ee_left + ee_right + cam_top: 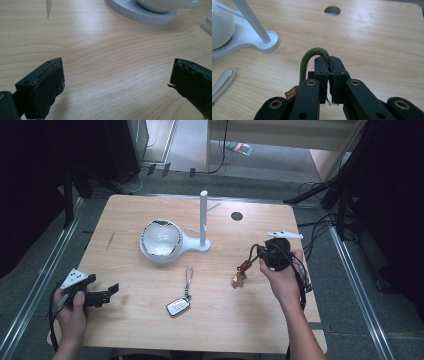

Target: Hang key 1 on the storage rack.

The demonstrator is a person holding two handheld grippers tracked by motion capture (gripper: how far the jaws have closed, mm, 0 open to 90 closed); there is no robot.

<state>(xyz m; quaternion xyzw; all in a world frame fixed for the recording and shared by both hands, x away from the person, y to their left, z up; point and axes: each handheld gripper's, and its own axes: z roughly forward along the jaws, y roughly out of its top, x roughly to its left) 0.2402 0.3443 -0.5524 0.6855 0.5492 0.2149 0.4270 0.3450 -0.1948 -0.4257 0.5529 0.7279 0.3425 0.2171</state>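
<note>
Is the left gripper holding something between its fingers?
No, in the left gripper view the left gripper stands open, and between its fingers there is only bare wooden table.

The desk (150, 320) is pale wood with a wavy grain. On it, the stand (202, 220) and its bowl (160, 240) are white. The near key fob (178, 307) is silver and black. The right gripper (329, 62) is black, clamping an olive-green braided cord (308, 58) with a reddish-brown tag (244, 266). The left gripper (107, 292) is black too.
</note>
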